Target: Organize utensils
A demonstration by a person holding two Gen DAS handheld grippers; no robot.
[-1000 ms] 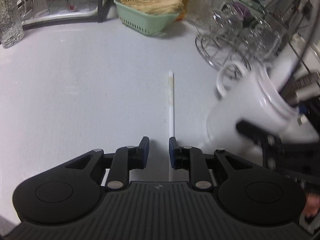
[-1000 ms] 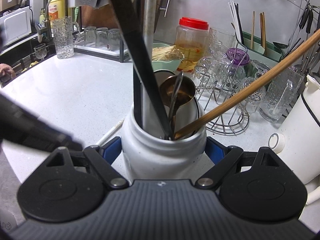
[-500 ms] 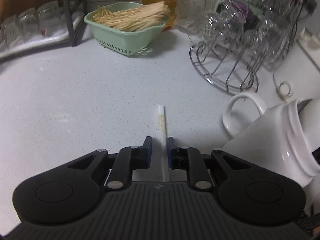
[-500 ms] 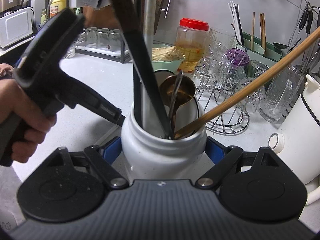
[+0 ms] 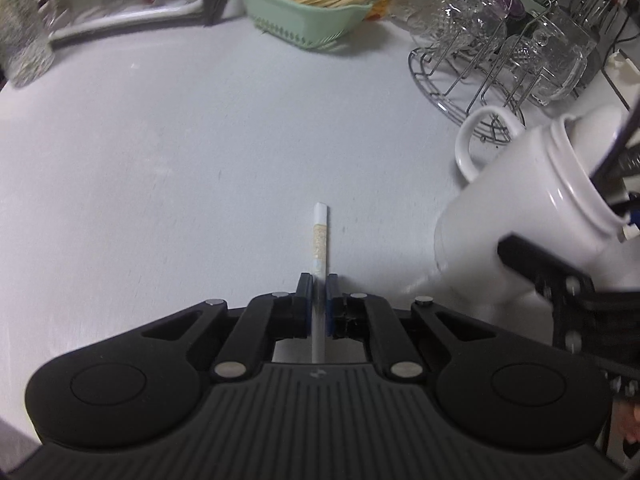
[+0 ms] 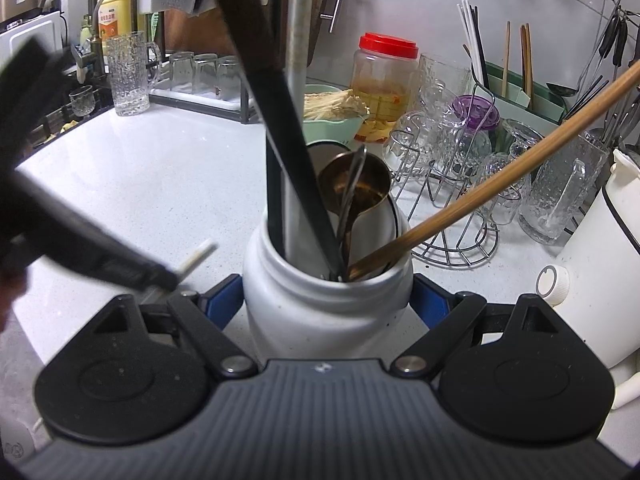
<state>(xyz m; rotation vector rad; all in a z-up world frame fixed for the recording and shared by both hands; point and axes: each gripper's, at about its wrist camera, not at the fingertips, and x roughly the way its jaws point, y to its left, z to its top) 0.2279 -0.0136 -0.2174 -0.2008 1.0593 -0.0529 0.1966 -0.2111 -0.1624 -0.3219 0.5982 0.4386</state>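
Left tool closing on chopstick; right tool holding the jar.

My left tool (image 5: 318,300) has its jaws closing around the white chopstick (image 5: 320,240) lying on the table (image 5: 160,160); contact looks made, though blurred. My right tool (image 6: 328,300) clamps the white utensil jar (image 6: 320,312).

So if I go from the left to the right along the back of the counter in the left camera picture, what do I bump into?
Tall glass → tray of small glasses → green basket → wire rack of glasses.
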